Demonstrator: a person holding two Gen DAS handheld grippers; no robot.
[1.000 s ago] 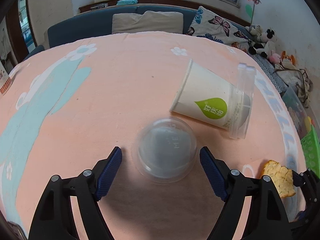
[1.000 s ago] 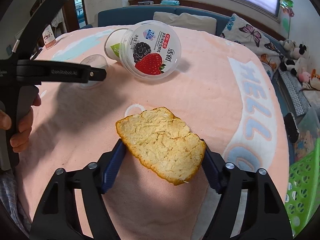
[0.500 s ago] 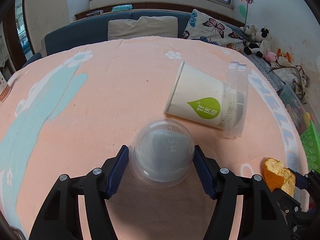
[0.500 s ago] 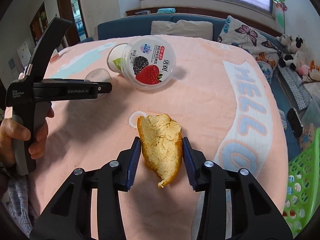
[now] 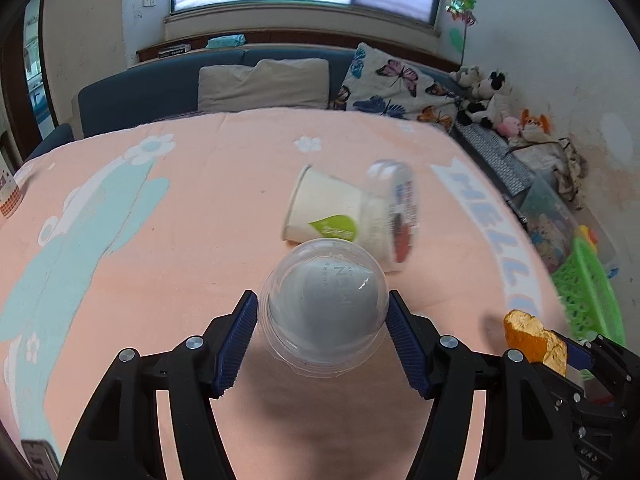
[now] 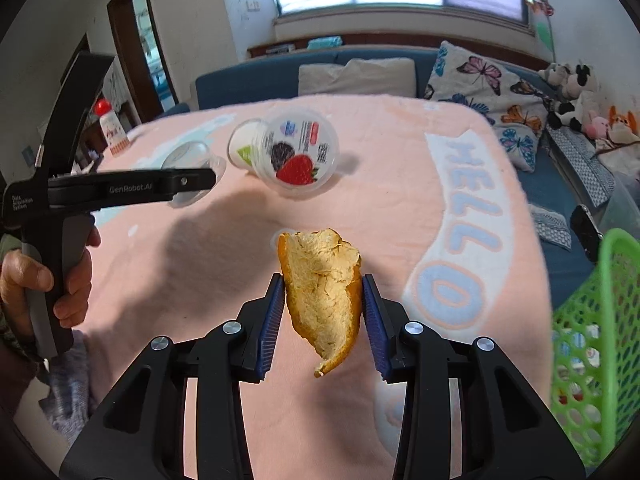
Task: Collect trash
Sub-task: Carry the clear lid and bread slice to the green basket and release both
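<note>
left claw (image 5: 322, 330) clenched on clear dome lid (image 5: 324, 308), lifted | right claw (image 6: 323, 320) just closed, gripping orange peel (image 6: 322, 292) (folded) | yogurt cup (image 6: 280, 152) lies toward the tabletop's (image 6: 400, 168) far edge

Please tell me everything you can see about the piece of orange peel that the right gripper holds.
The orange peel is one curled piece, pale yellow and rough on its inner side, with a bright orange outer skin showing along its edges. It looks dry and stiff. The right gripper is shut on it: both blue pads press its sides. It hangs upright above the pink blanket, its pointed lower end free, touching nothing else.
</note>
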